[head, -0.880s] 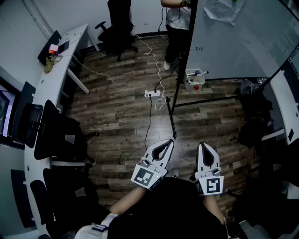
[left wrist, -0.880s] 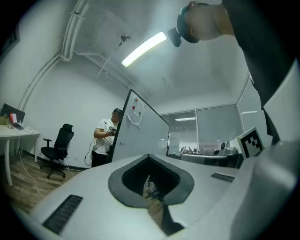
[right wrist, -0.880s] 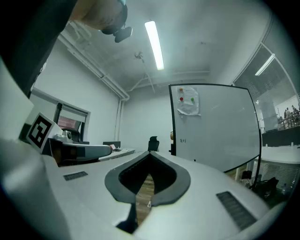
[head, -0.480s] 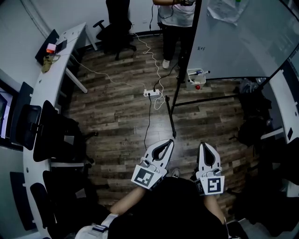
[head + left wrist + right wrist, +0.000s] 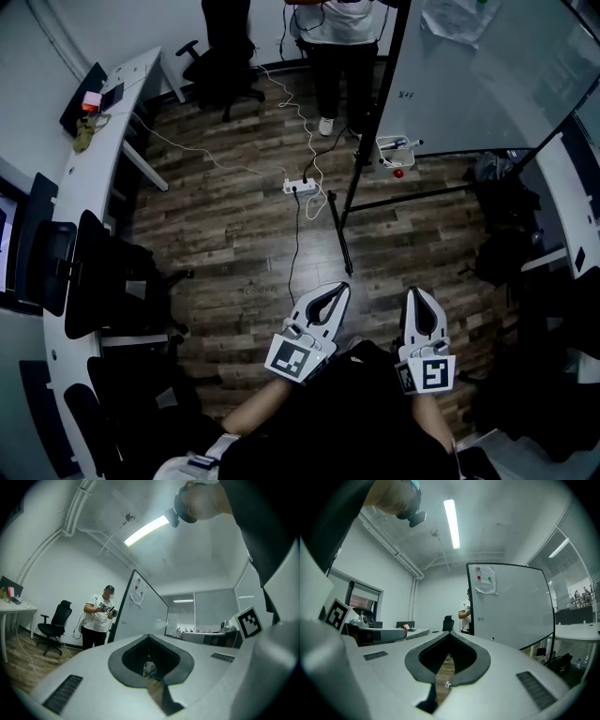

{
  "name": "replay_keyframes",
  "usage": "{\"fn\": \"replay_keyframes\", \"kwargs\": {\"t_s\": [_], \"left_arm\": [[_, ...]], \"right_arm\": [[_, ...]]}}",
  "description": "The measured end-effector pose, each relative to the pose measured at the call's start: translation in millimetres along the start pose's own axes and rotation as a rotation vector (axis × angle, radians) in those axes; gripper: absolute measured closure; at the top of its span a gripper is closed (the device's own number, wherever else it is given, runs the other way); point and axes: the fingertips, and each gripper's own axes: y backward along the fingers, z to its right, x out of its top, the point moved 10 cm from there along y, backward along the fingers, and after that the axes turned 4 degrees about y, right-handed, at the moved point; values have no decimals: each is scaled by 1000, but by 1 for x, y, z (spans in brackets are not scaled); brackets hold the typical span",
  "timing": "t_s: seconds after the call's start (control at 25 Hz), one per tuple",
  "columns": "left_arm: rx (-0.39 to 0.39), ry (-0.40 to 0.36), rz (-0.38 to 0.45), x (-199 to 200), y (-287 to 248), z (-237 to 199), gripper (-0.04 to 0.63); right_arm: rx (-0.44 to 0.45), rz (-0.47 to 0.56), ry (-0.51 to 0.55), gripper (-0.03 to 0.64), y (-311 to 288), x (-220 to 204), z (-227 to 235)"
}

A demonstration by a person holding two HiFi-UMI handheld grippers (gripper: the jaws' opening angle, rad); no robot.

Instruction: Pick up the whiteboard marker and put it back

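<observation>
Both grippers are held level and side by side, close in front of the body of the one holding them. The left gripper [image 5: 341,285] has its jaws closed tip to tip with nothing between them; only the wooden floor [image 5: 234,216] shows through the hollow behind the tips. The right gripper [image 5: 418,291] is closed in the same way and is just as empty.

The whiteboard marker [image 5: 403,144] lies across the top of a white tray [image 5: 386,159] at the lower left corner of the whiteboard [image 5: 487,84]. It is well ahead of both grippers, almost straight ahead of the right one and ahead and to the right of the left one. A small red object [image 5: 397,173] sits just beside the tray, on the side nearer the grippers.

A person [image 5: 337,37] stands beyond the tray, at the board's left edge. A power strip [image 5: 300,186] lies on the floor ahead of the left gripper, between it and that person. A long desk [image 5: 94,159] runs well off to the left gripper's left
</observation>
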Motion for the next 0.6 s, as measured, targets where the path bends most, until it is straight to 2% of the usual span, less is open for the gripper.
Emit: {"fn": "replay_keyframes", "kwargs": {"t_s": [0.4, 0.6], "left_arm": [[5, 18, -16, -5, -18, -18, 588], [13, 13, -16, -6, -44, -30, 588]], "right_arm": [[-7, -1, 3, 603, -24, -8, 5], [38, 33, 11, 603, -47, -14, 22]]}}
